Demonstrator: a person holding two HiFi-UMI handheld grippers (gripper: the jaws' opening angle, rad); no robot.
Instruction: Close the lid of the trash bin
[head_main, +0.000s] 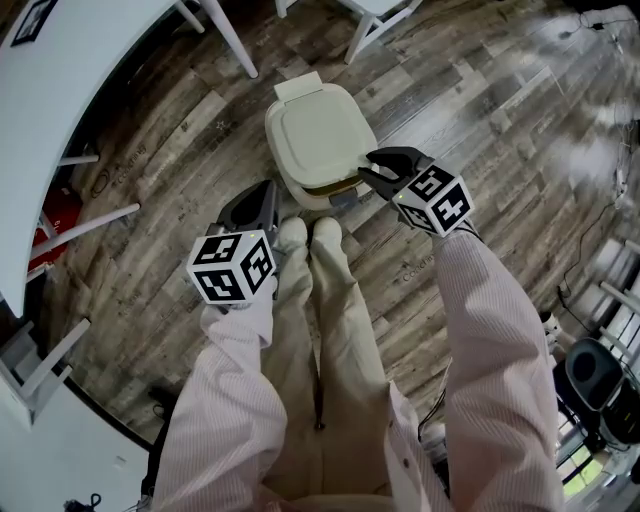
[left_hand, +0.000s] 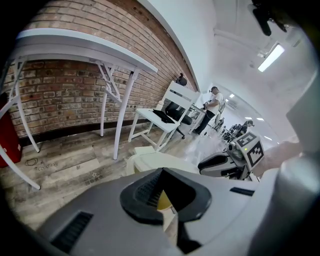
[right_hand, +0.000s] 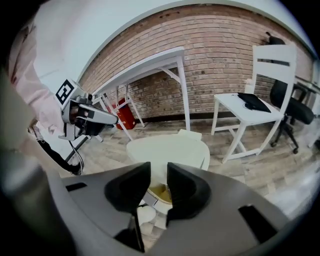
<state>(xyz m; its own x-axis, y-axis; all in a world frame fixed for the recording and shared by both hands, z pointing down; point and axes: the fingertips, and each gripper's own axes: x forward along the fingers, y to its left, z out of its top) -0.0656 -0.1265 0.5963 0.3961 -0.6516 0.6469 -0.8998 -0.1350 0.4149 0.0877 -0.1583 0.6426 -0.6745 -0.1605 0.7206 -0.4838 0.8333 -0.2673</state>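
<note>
Floor (head_main: 480, 110) is grey-brown wood plank all round me. White table (head_main: 90, 60) stands off to my left, along the brick wall (right_hand: 225, 45). White chair (right_hand: 272, 55) stands beyond the bin, with something dark and flat on its seat.

Cream trash bin (head_main: 290, 182) stands on the floor straight ahead, just past the toes of my white shoes (head_main: 292, 234). Its lid (head_main: 320, 135) is nearly flat but not seated. The front edge sits a little proud, and a yellowish strip of the inside shows under it.

Both my arms are out in pink striped sleeves (head_main: 490, 330), both grippers pitched down.

My right gripper (head_main: 366, 163) is at the bin's front right corner, level with the lid's front edge. From the head view I cannot tell whether it touches. Its jaws stand partly apart with a narrow slot between the pads and nothing clamped. Through the slot I see the lid and the yellowish gap below it.

My left gripper (head_main: 262, 190) hangs near the bin's front left, clear of it. Its jaws are together at the tips and hold nothing.
</note>
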